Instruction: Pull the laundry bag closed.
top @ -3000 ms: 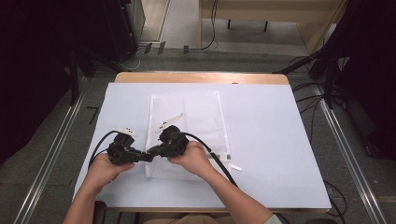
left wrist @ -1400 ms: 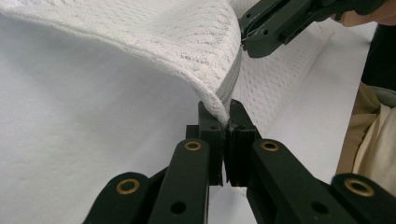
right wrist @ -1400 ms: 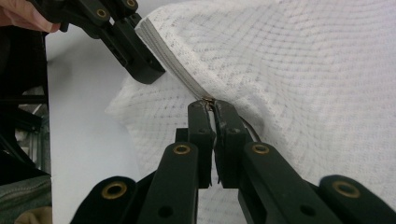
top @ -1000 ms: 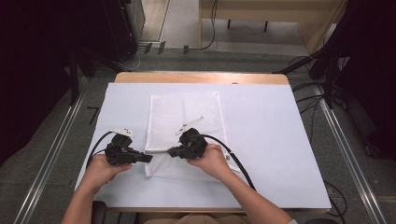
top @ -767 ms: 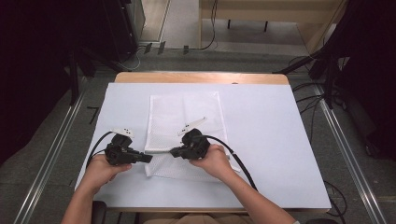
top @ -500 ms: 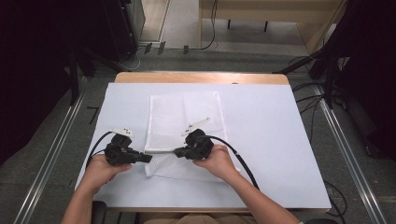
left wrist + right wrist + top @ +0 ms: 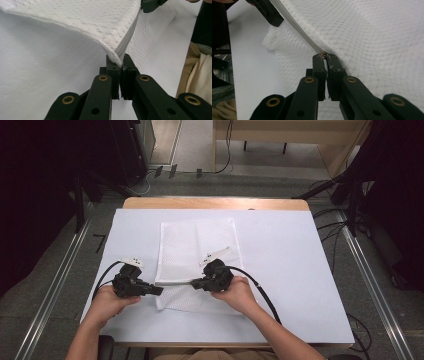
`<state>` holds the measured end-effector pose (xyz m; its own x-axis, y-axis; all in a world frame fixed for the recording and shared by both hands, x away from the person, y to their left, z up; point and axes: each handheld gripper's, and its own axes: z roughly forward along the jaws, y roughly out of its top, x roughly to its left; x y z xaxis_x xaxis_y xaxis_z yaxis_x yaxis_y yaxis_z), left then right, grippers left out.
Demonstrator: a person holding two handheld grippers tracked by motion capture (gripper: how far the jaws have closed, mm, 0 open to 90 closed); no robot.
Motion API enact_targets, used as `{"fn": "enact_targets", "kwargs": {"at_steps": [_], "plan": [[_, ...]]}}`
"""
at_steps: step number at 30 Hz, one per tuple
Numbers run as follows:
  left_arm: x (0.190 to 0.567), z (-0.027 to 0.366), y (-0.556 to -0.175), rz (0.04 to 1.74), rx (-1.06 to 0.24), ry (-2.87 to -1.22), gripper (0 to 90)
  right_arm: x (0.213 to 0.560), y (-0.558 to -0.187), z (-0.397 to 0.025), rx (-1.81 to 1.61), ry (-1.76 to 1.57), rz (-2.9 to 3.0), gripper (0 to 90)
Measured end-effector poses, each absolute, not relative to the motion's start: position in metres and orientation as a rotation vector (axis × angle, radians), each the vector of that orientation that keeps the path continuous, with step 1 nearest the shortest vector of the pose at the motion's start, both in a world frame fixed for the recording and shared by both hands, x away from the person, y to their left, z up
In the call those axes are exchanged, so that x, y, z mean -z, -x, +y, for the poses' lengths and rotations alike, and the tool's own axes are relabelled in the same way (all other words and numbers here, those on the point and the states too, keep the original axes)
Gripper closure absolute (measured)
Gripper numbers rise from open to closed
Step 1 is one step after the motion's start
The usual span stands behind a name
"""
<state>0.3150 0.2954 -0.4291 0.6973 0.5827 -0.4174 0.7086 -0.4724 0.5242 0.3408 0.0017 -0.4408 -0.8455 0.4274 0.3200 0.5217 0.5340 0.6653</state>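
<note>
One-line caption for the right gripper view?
Right gripper shut on the zipper pull of a white mesh bag.

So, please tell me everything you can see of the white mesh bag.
The white mesh bag is flat netted fabric lying on the white table cover. A grey zipper runs along its raised near part. The left gripper is shut on the zipper end; the right gripper is shut at the slider, holding that stretch taut.
</note>
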Motion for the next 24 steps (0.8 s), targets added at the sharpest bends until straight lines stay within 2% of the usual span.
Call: {"fn": "enact_targets", "kwargs": {"at_steps": [24], "plan": [[0.43, 0.297, -0.315, 0.99, 0.245, -2.211, 88.1, 0.445, -0.342, -0.023, 1.181, 0.881, -2.642, 88.3]]}}
